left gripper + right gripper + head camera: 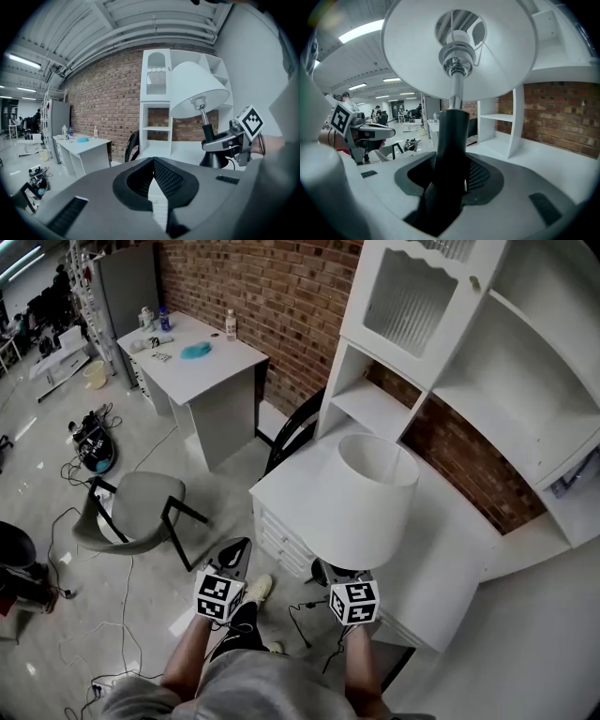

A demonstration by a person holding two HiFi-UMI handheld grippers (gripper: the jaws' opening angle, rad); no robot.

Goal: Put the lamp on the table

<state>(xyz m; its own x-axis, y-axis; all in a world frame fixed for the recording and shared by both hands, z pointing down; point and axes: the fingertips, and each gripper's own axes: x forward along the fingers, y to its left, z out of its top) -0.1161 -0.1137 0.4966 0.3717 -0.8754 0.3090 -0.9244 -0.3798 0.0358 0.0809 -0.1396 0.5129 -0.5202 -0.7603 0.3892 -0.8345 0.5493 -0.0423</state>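
Lamp (457,70) looks top-heavy, shade (408,56) fragile; right gripper (447,180) pinches its stiff stem (452,136) just below; left gripper (157,187) jaws together, empty.

Head view steeply down; both gripper views forward; all share lamp (375,498).

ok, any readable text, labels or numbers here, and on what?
No readable text in any view.
Left marker cube and right marker cube: square patterns only, no letters or digits.
Bottles on the far desk: labels too small to read.
No print on the lamp.
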